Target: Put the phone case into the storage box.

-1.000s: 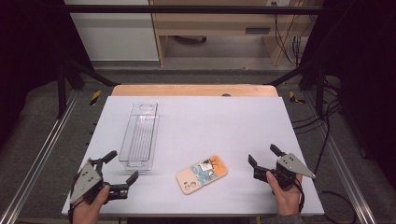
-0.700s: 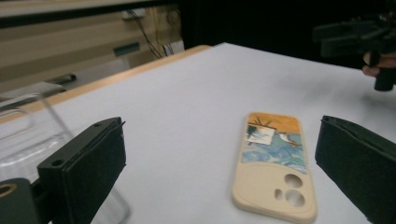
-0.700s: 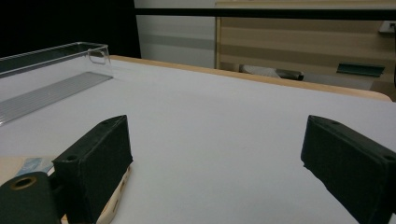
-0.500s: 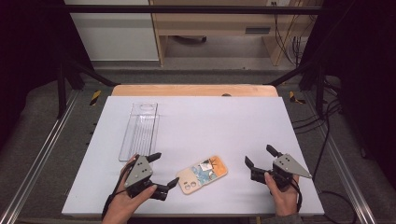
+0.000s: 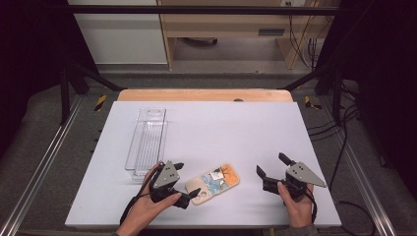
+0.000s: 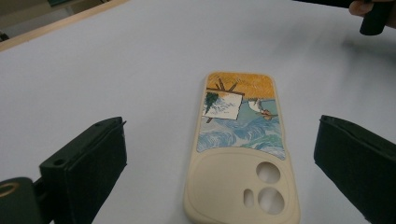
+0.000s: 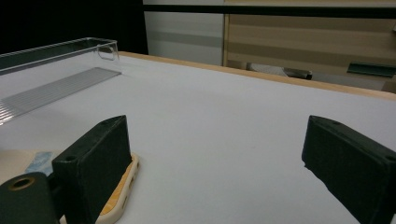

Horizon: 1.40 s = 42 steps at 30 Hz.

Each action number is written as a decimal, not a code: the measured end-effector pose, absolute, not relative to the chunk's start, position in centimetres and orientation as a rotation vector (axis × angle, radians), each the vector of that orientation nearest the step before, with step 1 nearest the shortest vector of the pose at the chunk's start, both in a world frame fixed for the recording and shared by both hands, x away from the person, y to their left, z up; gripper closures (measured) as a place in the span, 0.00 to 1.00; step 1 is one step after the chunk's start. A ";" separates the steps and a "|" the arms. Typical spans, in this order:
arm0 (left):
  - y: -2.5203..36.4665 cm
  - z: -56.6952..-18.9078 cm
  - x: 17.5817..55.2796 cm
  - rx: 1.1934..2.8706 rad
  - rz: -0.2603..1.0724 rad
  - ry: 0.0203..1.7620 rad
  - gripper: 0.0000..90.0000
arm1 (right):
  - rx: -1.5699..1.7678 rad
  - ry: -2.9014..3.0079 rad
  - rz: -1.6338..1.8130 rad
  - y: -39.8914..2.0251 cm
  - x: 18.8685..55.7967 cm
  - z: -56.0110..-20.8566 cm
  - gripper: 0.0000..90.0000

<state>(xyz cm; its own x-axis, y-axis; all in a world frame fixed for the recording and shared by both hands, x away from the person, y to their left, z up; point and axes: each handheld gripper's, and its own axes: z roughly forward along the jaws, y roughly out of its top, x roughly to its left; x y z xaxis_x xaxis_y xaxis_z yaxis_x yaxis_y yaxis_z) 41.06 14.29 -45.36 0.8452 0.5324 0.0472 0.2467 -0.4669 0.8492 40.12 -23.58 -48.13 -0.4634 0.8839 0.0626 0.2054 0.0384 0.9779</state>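
My left gripper (image 5: 188,180) has slid up to the phone case (image 5: 214,183), jaws wide around it; right gripper (image 5: 273,168) stays open beside it.

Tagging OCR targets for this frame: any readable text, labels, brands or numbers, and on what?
None readable.
Cream phone case with painted blue-and-orange artwork: picture only, no lettering.
Clear plastic rectangular tray: no label visible.
Grey three-cornered plates on the left gripper and right gripper: no markings legible.
Yellow-and-black striped floor markers: stripes, no words.
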 end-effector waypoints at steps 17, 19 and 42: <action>12.9 -46.9 41.4 2.176 0.340 0.527 0.03 | 1.109 1.739 1.482 -23.5 40.2 -48.2 0.08; 12.6 -47.3 41.5 2.198 0.329 0.523 0.03 | 1.111 1.741 1.485 -23.4 40.2 -48.2 0.08; 10.9 -49.3 42.1 2.311 0.250 0.539 0.04 | 1.113 1.751 1.494 -23.4 40.3 -48.3 0.08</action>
